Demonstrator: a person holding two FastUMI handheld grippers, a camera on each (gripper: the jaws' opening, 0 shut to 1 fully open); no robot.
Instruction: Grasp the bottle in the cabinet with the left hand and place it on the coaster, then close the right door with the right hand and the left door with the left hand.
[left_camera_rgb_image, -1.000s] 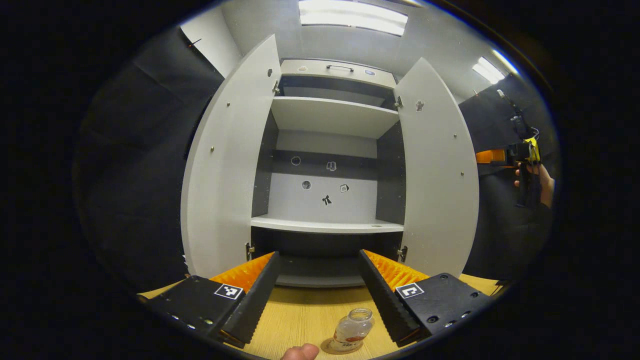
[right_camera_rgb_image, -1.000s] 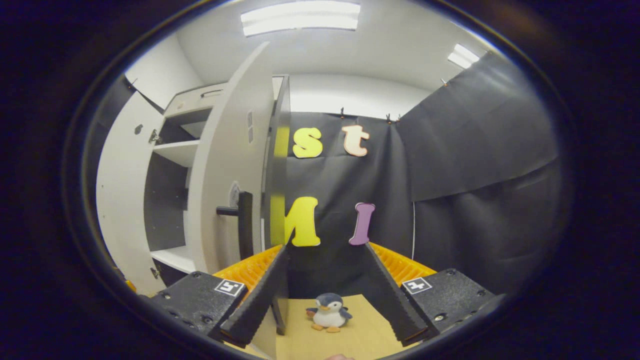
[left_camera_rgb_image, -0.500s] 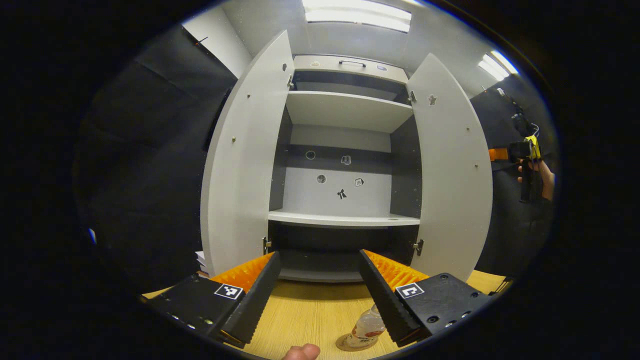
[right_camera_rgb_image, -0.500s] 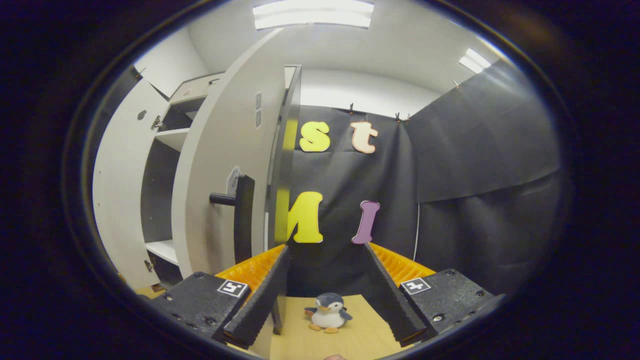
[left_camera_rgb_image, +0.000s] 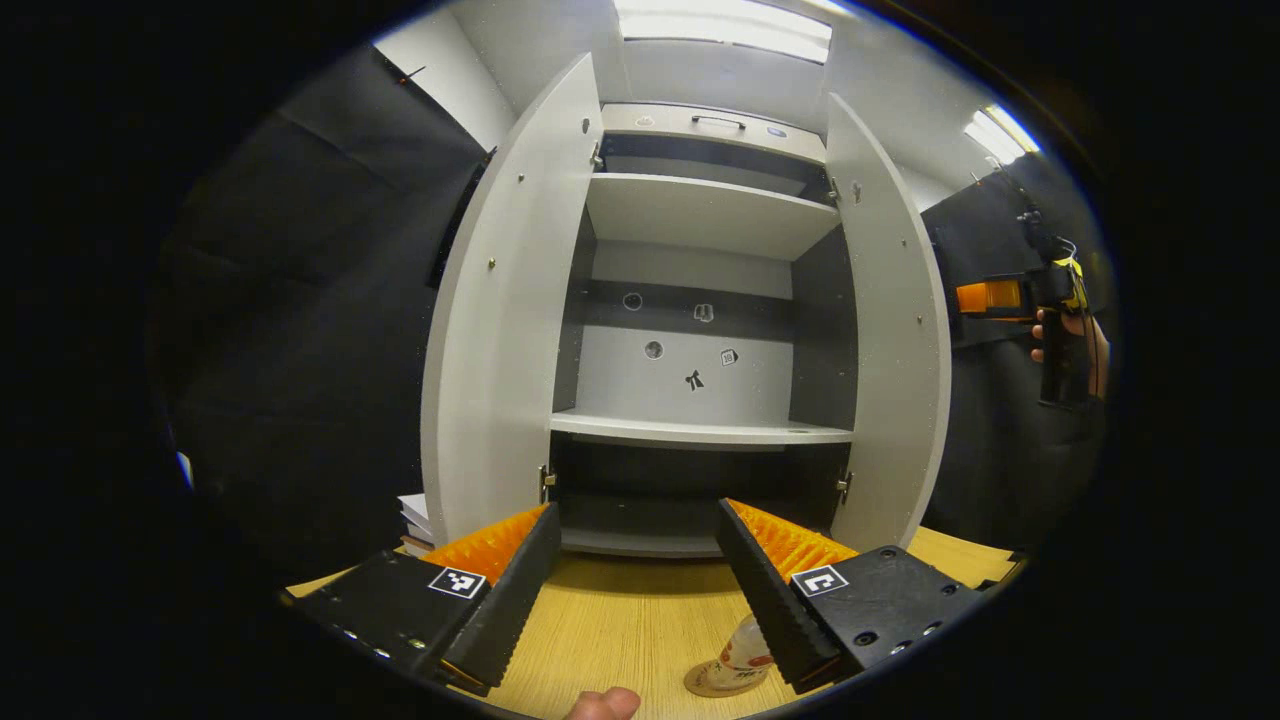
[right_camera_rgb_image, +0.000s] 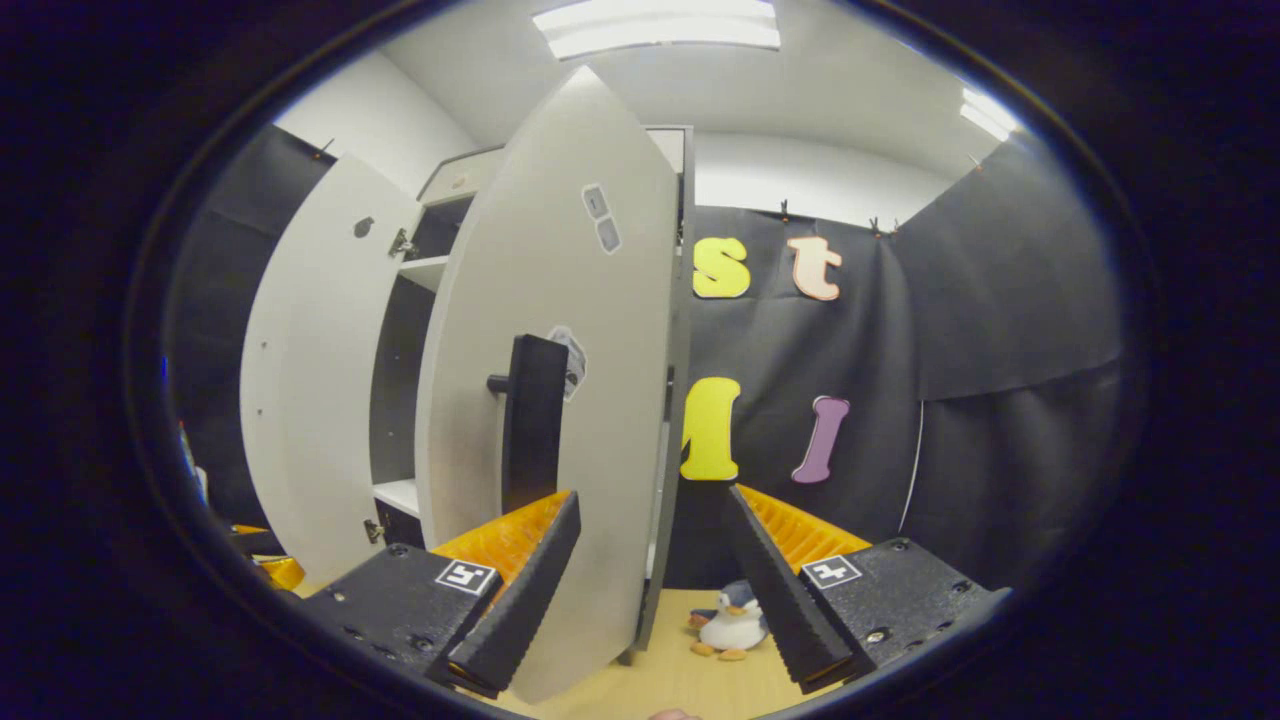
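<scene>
Left gripper view: wide-open left gripper (left_camera_rgb_image: 632, 580), its finger half-hiding the bottle (left_camera_rgb_image: 740, 656) on the coaster (left_camera_rgb_image: 706, 686).

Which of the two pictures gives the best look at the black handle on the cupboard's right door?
The right gripper view: the handle stands large on the right door's outer face. The left gripper view faces that door's inner side, hiding the handle.
</scene>
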